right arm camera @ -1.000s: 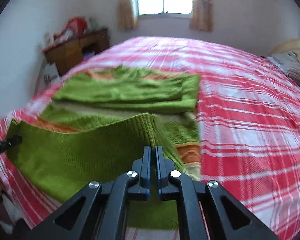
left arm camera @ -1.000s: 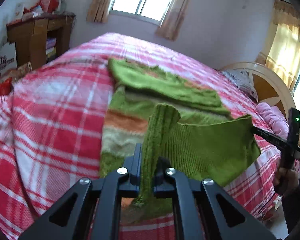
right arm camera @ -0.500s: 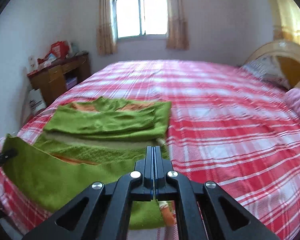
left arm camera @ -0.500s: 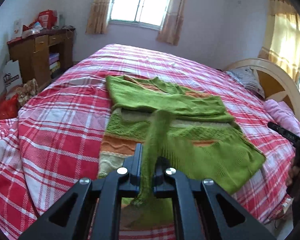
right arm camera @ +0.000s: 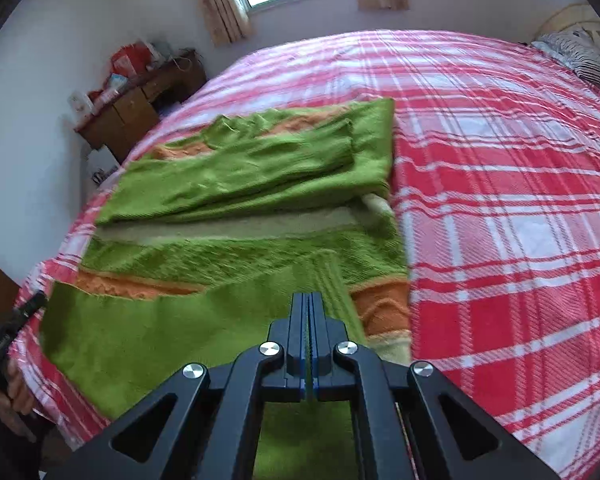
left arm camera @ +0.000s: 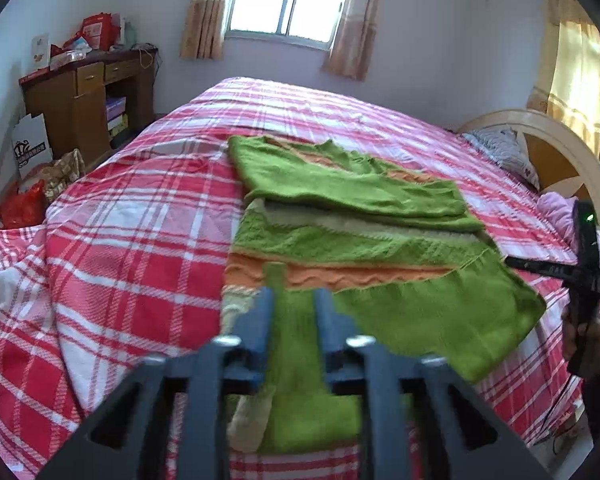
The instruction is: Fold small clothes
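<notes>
Green sweater (left arm camera: 352, 216) lies partly folded on the bed (left arm camera: 132, 216). Left gripper (left arm camera: 294, 300) has just been opening, hem loose between its jaws; right gripper (right arm camera: 308, 304) pinches the hem.

One green sweater (left arm camera: 352, 220), one plaid bed (left arm camera: 140, 216), two hand-held grippers, one wooden desk (left arm camera: 84, 96).

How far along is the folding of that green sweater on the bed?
Partly done. The sweater already has its upper part and sleeves folded across its chest. In hand: the right gripper pinches the hem, while the left gripper has just been opening its jaws, cloth loose between them. Left: lay the hem flap flat over the body.
</notes>
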`<state>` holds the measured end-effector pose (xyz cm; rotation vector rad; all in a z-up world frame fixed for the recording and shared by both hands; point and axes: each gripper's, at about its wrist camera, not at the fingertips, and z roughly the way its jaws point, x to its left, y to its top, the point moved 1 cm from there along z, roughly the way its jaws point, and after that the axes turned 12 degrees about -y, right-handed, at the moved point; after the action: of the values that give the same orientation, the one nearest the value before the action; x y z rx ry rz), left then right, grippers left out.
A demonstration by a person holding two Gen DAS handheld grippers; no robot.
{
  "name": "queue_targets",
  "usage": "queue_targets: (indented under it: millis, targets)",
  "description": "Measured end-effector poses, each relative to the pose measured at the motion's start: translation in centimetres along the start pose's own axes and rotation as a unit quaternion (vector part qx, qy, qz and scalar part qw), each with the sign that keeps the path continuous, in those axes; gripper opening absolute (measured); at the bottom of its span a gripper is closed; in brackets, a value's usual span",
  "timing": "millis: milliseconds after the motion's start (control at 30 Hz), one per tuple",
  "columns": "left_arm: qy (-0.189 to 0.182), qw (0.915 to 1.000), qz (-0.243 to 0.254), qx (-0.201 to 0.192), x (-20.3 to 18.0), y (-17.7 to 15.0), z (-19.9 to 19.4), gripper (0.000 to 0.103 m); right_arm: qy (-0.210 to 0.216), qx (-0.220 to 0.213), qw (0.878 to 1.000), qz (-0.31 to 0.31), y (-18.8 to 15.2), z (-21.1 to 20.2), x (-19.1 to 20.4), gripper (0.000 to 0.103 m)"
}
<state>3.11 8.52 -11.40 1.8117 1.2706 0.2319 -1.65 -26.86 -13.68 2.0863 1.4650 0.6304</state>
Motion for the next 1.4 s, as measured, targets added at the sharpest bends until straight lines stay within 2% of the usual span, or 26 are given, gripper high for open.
queue_targets:
  millis: [67,167,267,367,433,500,567,633,700,733,767,833,900,1000,1067,1133,1200,1233,1300,1367,1400]
  targets:
    - [0.002,1.0000,-0.001,0.003,0.3,-0.3,0.0,0.057,-0.001,-0.005,1.000,-0.007,-0.1,-0.3,0.3,0.002]
    - [0.001,0.9999,-0.002,0.013,0.5,-0.7,0.5,0.057,0.004,-0.007,1.000,-0.009,-0.4,-0.6,0.2,0.002]
    - [0.002,0.9999,-0.003,0.017,0.6,-1.0,0.8,0.057,0.042,-0.015,0.999,0.018,-0.5,-1.3,-0.5,0.002]
    - [-0.002,0.9998,0.004,0.019,0.3,-1.3,1.2,0.056,0.081,-0.074,0.993,0.035,-0.8,-3.0,-1.2,0.002]
    - [0.001,0.9995,0.016,0.027,-0.1,-1.5,1.6,0.051,0.077,-0.134,0.988,0.022,-1.3,-4.4,-1.1,0.002]
    - [-0.008,0.9991,0.017,0.037,-0.4,-1.9,1.9,0.032,0.058,-0.162,0.985,-0.004,-1.5,-5.0,-0.8,0.002]
    - [-0.018,0.9989,0.014,0.040,-0.5,-2.1,2.0,0.027,0.052,-0.132,0.990,-0.013,-1.2,-4.3,-0.7,0.002]
    - [-0.019,0.9989,0.018,0.038,-0.8,-2.2,1.9,0.027,0.059,-0.094,0.994,-0.004,-0.8,-3.3,-0.9,0.003]
    - [-0.022,0.9988,0.016,0.040,-0.9,-2.2,2.0,0.027,0.065,-0.072,0.995,0.010,-0.7,-2.4,-1.3,0.031]
    - [-0.023,0.9988,0.015,0.040,-0.9,-2.2,2.0,0.027,0.072,-0.069,0.995,0.017,-0.7,-2.2,-1.4,0.073]
    - [-0.023,0.9988,0.013,0.041,-0.9,-2.2,2.1,0.027,0.083,-0.072,0.994,0.027,-0.9,-2.3,-1.6,0.093]
    - [-0.023,0.9987,0.012,0.043,-0.9,-2.2,2.2,0.027,0.084,-0.074,0.993,0.035,-1.0,-2.7,-1.7,0.093]
    - [-0.024,0.9988,0.008,0.041,-0.8,-2.3,2.3,0.027,0.050,-0.066,0.996,0.033,-0.9,-2.6,-1.6,0.092]
    - [-0.039,0.9984,-0.008,0.041,-0.6,-2.3,2.4,0.027,0.043,-0.034,0.998,0.015,-0.7,-1.4,-1.3,0.088]
    - [-0.039,0.9982,-0.007,0.044,-0.7,-2.4,2.5,0.027,0.035,-0.019,0.999,-0.011,-0.6,-0.3,-0.9,0.074]
    - [-0.035,0.9983,-0.002,0.048,-0.8,-2.5,2.7,0.027,0.000,-0.017,0.998,-0.054,-0.5,0.9,0.1,0.070]
    - [-0.032,0.9983,-0.001,0.048,-0.9,-2.6,2.7,0.028,-0.033,-0.011,0.995,-0.096,-0.7,2.2,1.2,0.061]
    - [-0.032,0.9983,-0.002,0.048,-0.8,-2.6,2.7,0.028,-0.042,-0.007,0.993,-0.110,-0.8,2.7,1.5,0.055]
    - [-0.034,0.9982,-0.007,0.049,-0.7,-2.6,2.7,0.028,-0.052,-0.021,0.990,-0.132,-1.2,2.8,2.2,0.052]
    - [-0.036,0.9982,-0.012,0.047,-0.6,-2.6,2.7,0.027,-0.054,-0.023,0.989,-0.137,-1.3,2.5,2.5,0.032]
    - [-0.035,0.9983,-0.015,0.045,-0.6,-2.7,2.6,0.013,-0.061,-0.023,0.988,-0.141,-1.5,2.2,2.8,0.024]
